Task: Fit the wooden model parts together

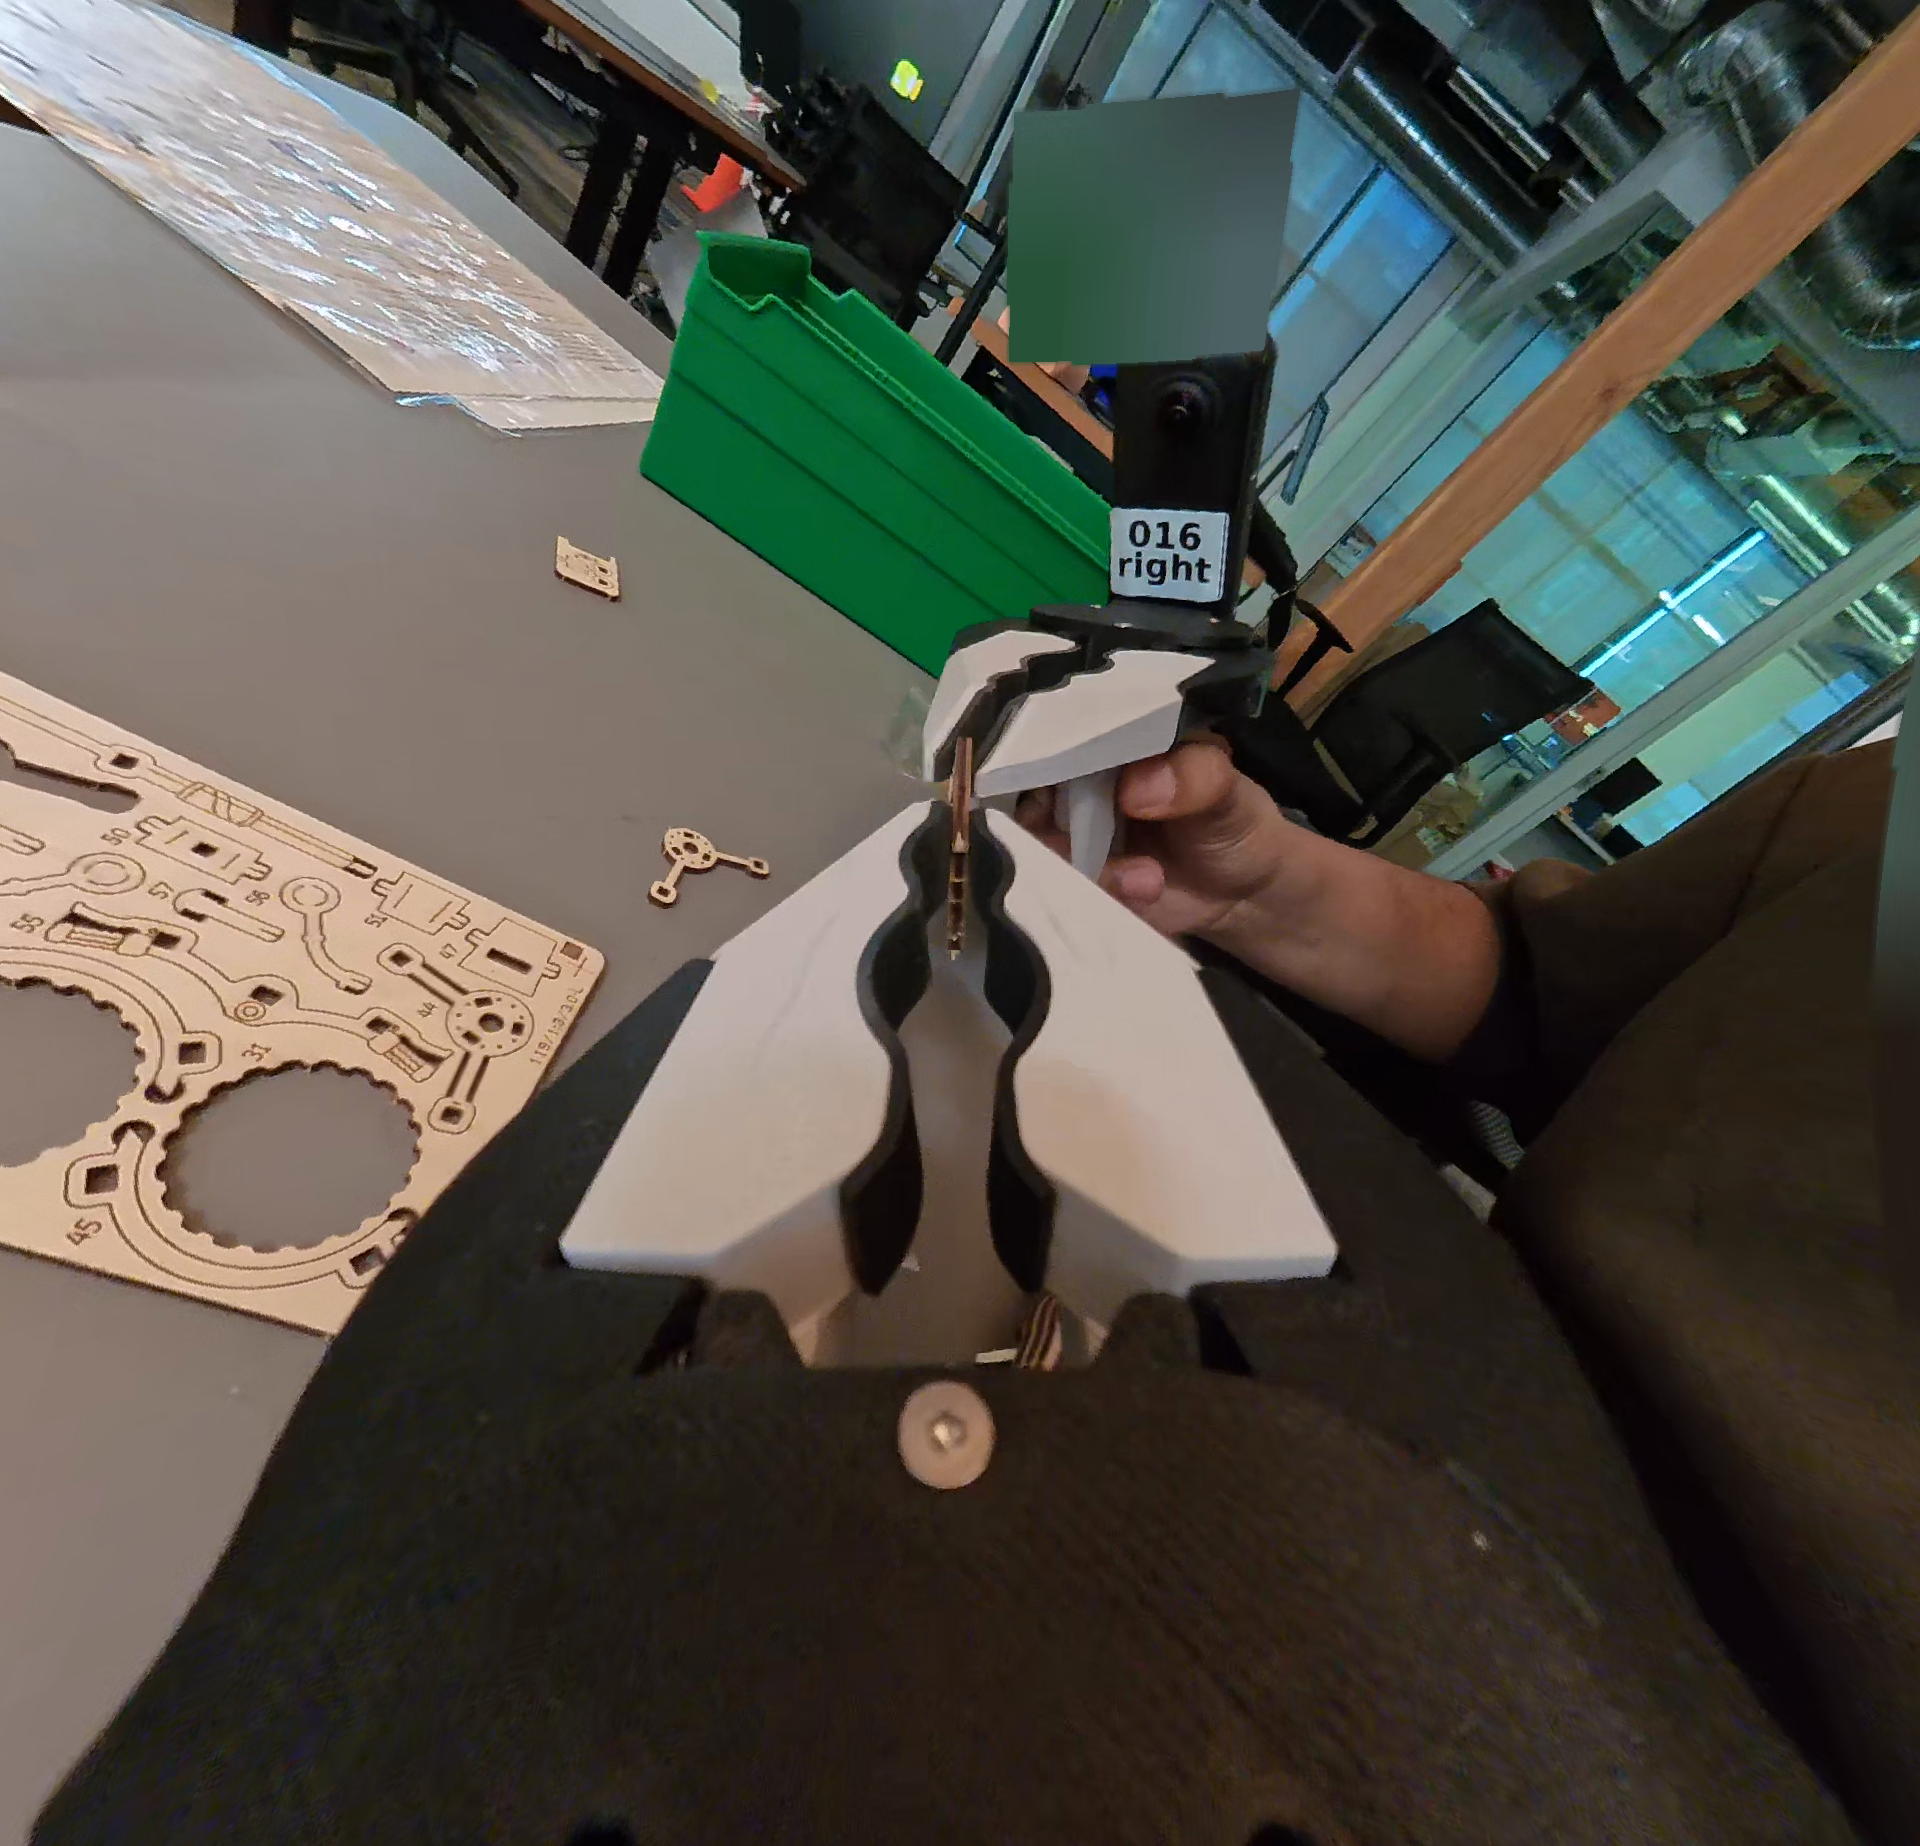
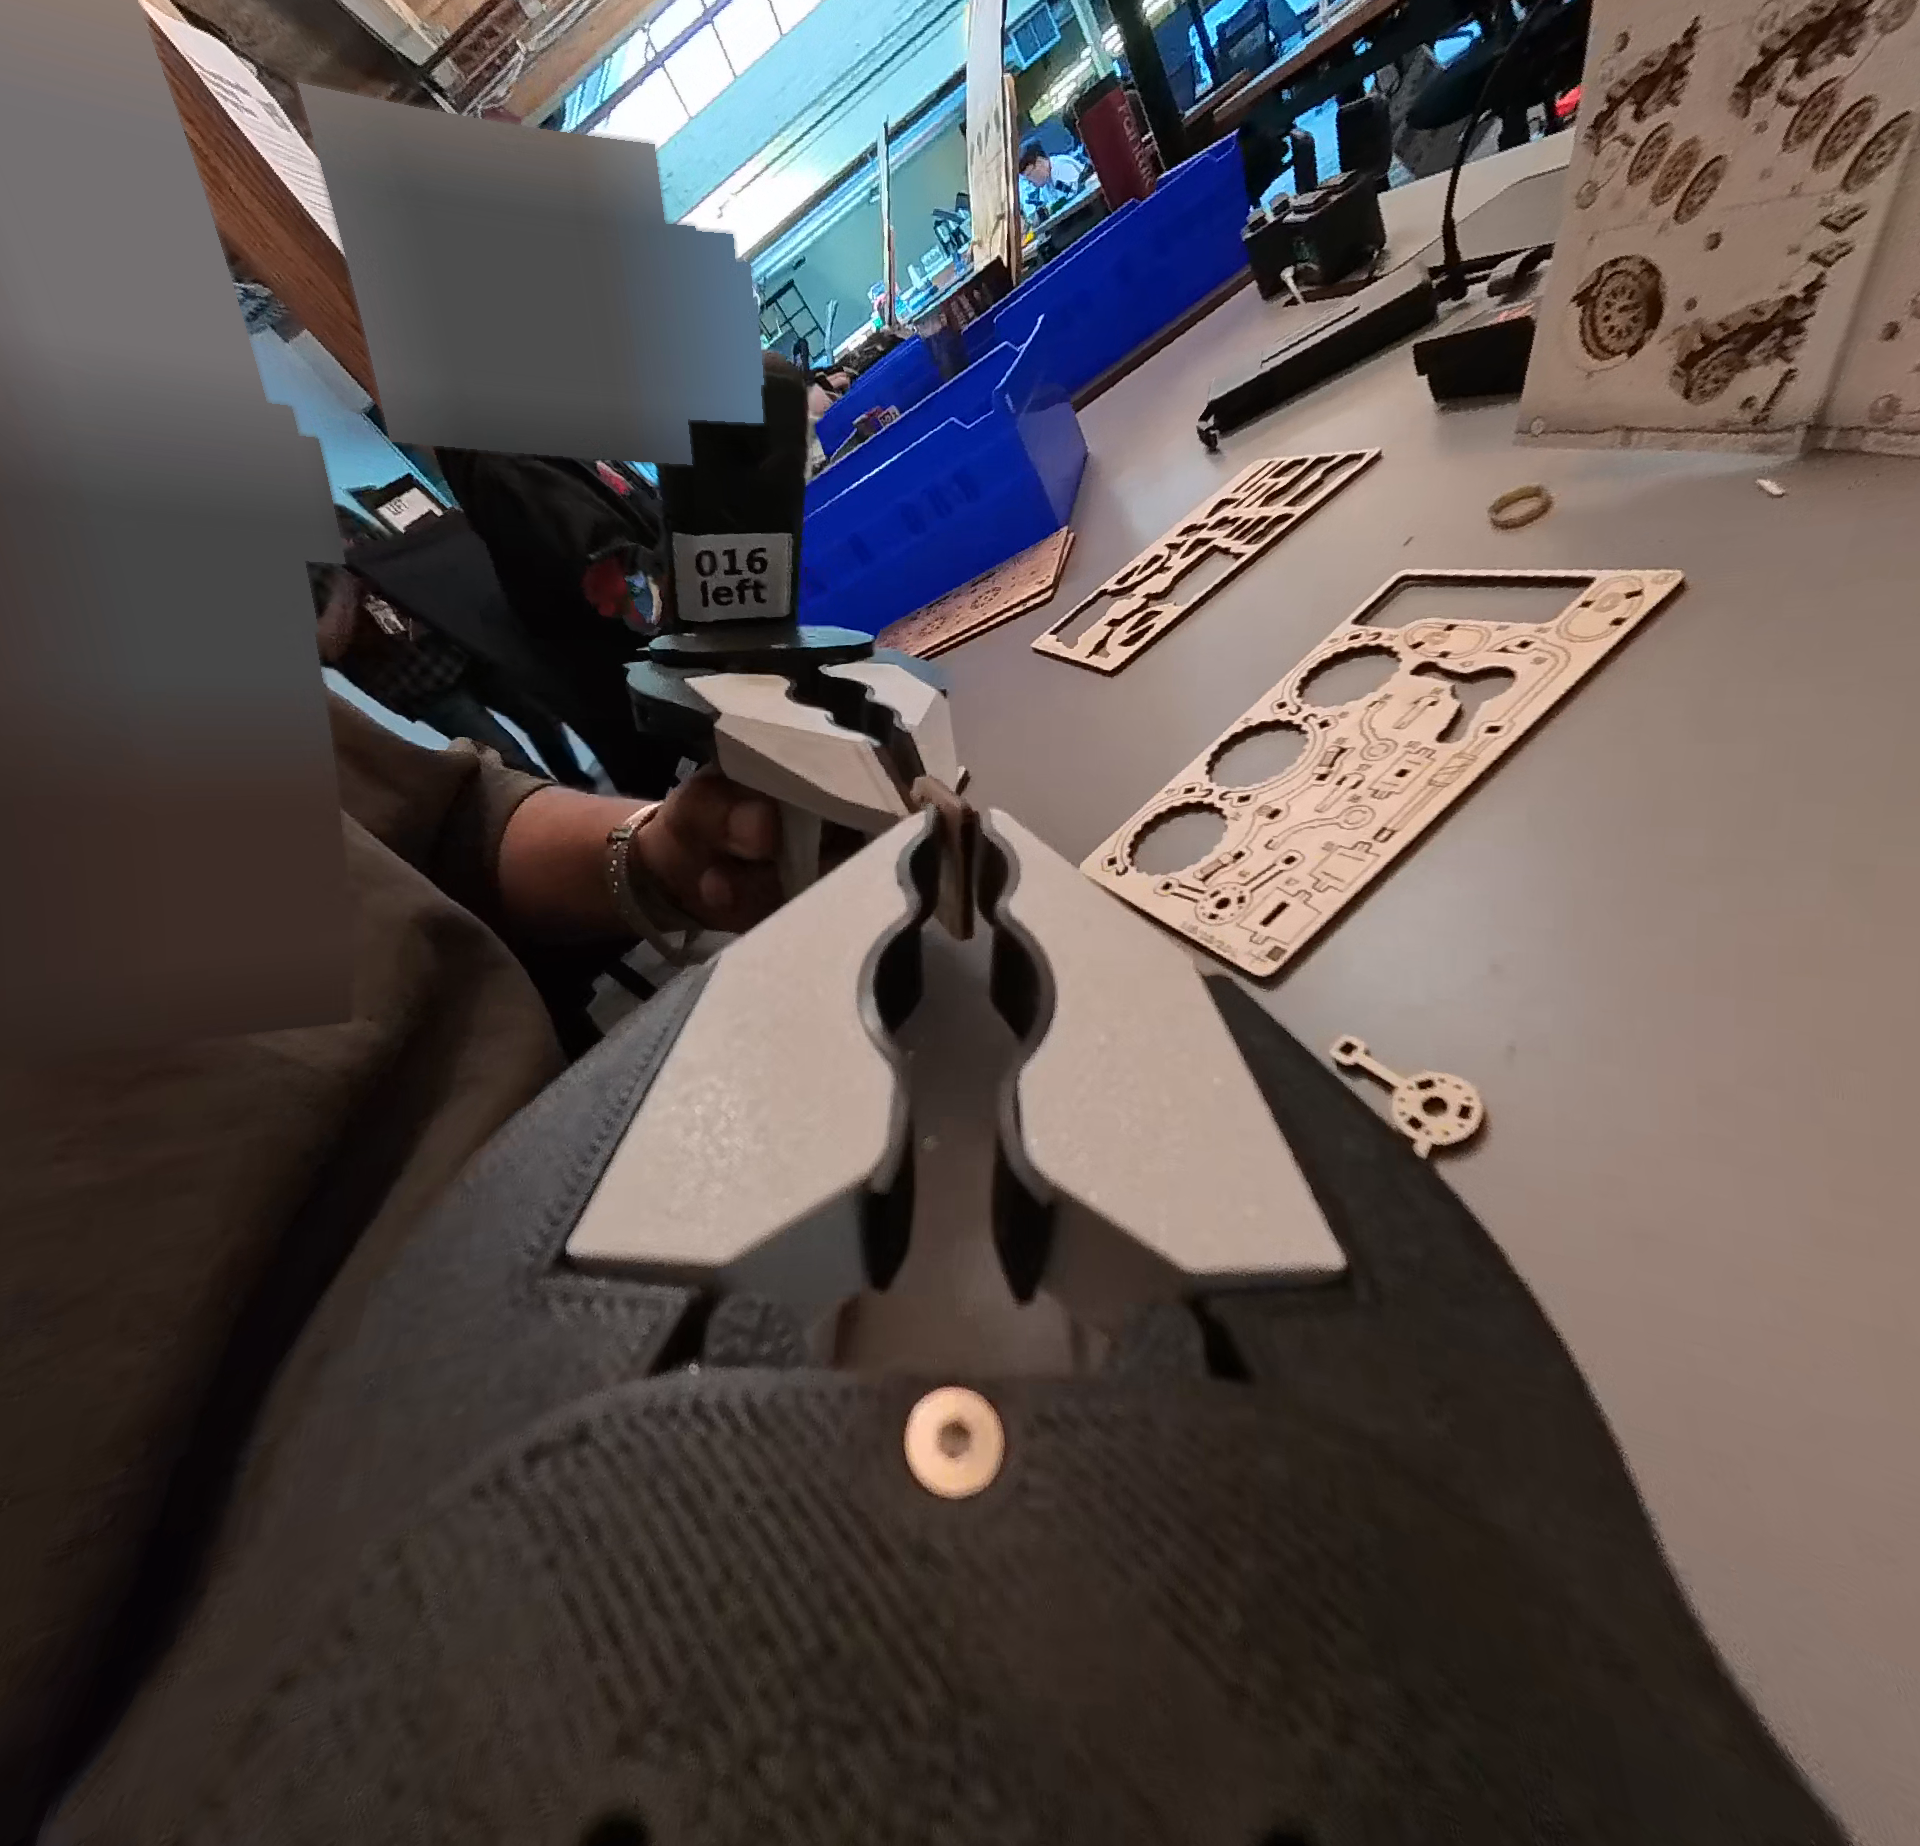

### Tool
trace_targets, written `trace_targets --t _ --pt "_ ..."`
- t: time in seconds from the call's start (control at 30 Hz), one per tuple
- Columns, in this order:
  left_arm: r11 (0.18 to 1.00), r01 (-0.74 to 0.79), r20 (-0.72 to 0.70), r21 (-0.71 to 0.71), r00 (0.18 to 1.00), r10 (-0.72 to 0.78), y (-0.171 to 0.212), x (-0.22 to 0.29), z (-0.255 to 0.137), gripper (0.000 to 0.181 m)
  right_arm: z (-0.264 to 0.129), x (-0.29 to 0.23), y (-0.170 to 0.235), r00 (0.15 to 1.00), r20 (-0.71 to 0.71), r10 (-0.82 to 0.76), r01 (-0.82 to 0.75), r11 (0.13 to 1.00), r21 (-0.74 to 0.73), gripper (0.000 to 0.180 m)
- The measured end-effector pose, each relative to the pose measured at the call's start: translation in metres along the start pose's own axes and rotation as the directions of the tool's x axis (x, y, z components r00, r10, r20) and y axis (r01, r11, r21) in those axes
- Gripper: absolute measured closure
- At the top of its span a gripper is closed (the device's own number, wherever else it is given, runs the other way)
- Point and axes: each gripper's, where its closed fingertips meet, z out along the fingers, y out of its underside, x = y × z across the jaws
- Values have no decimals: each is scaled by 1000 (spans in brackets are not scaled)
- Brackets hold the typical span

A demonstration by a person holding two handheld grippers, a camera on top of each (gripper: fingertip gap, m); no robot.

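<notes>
Left gripper (image 1: 957,882) pinching a thin wooden part (image 1: 957,897) edge-on, jaws pressed against its two faces, held up in the air above the table (image 1: 312,570). Right gripper (image 2: 957,877) likewise clamping a second flat wooden part (image 2: 958,882), jaws closed tight on it. Both grippers meeting tip to tip just off the near corner of the punched sheet (image 2: 1382,768), the two parts touching or nearly touching; whether already slotted together, cannot tell.

Seen from the left wrist view: right gripper (image 1: 961,768) facing in from above, a hand (image 1: 1195,840) wrapping its grip. Seen from the right wrist view: left gripper (image 2: 925,788) facing back, a hand (image 2: 717,851) holding its handle.

Lying flat on the table, the punched sheet (image 1: 260,1069), round toothed holes showing. Just beside the sheet's near corner, a loose key-shaped piece (image 1: 701,861) (image 2: 1418,1095). Beyond the sheet, a small loose rectangular piece (image 1: 588,567), and farther still a green bin (image 1: 862,466). Past the sheet's far side in the right wrist view, a second darker cut-out sheet (image 2: 1205,560), a blue bin (image 2: 935,508), and a printed instruction sheet (image 2: 1745,186) standing upright.
</notes>
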Motion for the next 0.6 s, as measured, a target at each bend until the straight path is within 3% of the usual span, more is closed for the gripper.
trace_targets --t 0.37,0.6 --pt "965 -243 143 -94 956 255 7 0 2 179 -1 2 4 996 -65 -58 54 997 -58 174" --pt "962 -258 165 -93 948 271 8 -2 3 179 -2 4 5 983 -125 -136 124 987 -97 175"
